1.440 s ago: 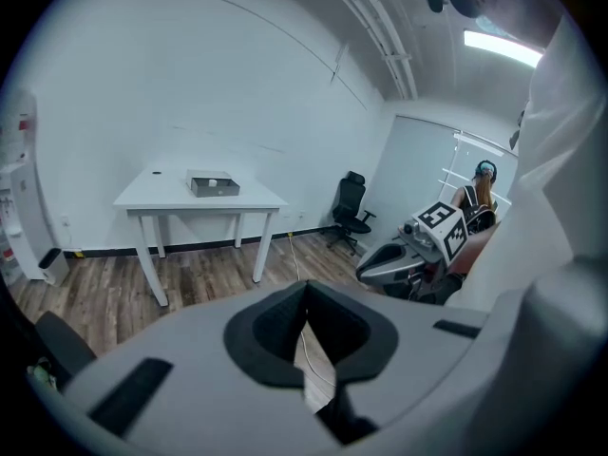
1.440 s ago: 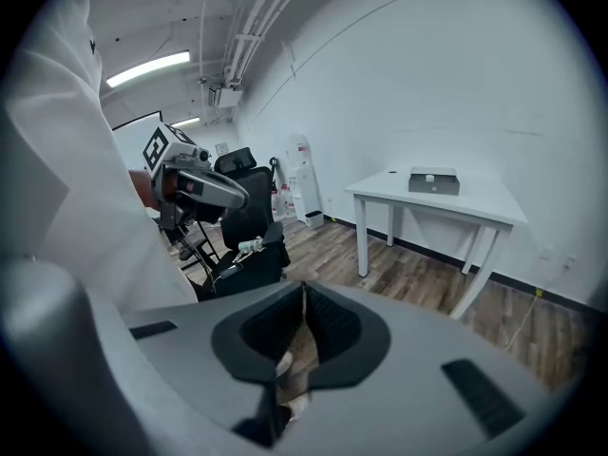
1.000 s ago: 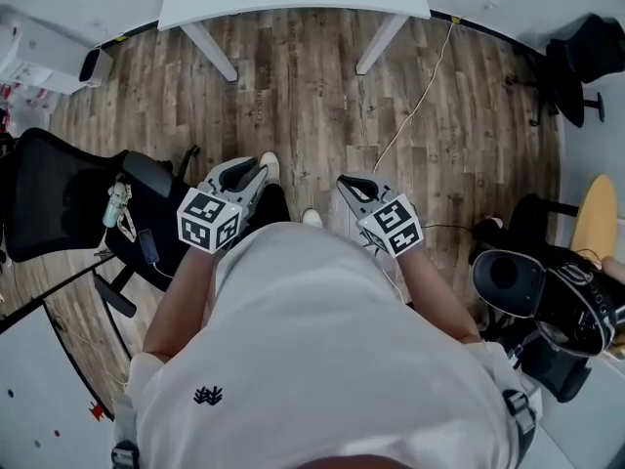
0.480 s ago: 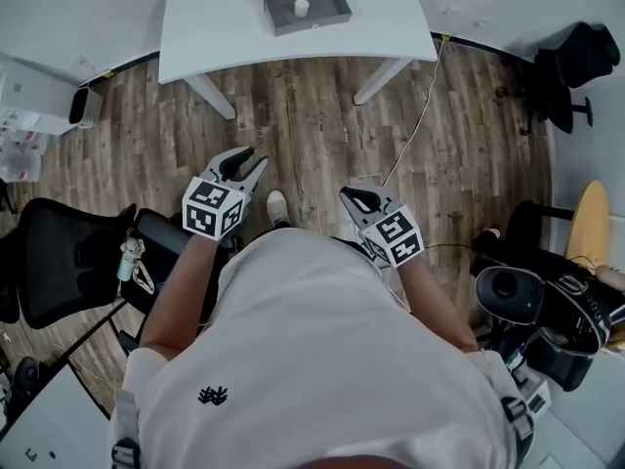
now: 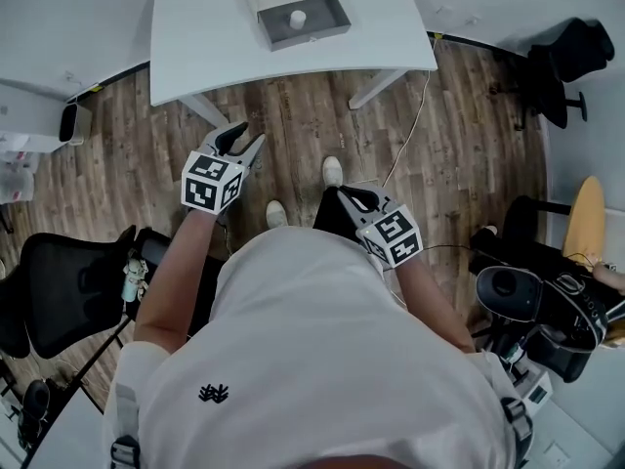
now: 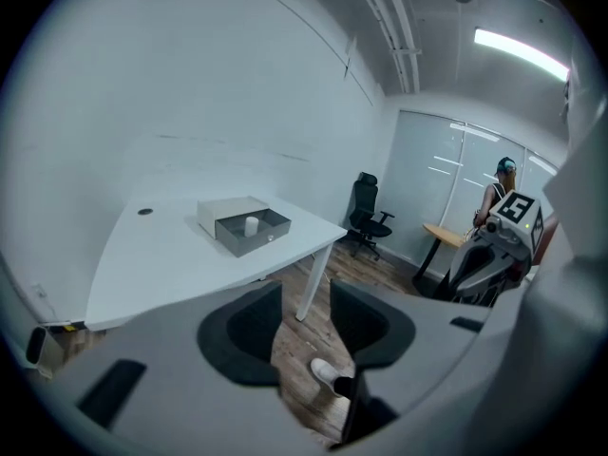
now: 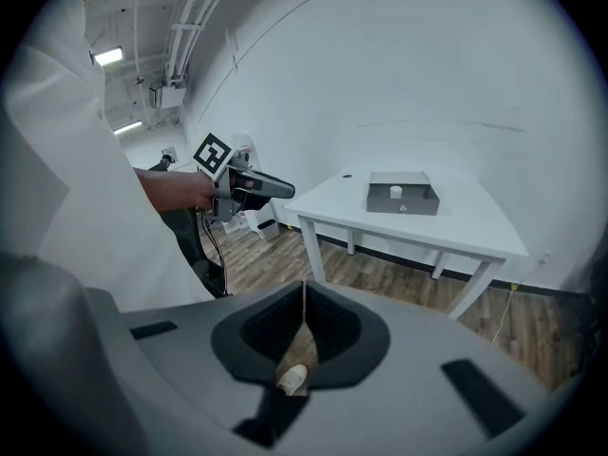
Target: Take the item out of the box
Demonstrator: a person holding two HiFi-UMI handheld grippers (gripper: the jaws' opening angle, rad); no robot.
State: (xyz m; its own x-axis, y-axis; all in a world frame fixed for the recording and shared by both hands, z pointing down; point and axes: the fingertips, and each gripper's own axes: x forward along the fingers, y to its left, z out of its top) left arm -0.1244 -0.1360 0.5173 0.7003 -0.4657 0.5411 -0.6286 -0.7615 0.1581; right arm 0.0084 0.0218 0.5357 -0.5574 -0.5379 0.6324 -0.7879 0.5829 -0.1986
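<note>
While the box [image 5: 305, 35] sits toward the table's [image 5: 215, 47] far edge, left gripper [image 5: 249, 134] is opening on nothing, right gripper [image 5: 348, 196] is closed, empty.

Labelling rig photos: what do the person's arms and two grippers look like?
The left gripper and right gripper are light grey shells with dark grey fingers; each carries a white cube with black square markers. The left one's fingers are opening, nothing between them. The white shirt has short sleeves and a small dark emblem.
</note>
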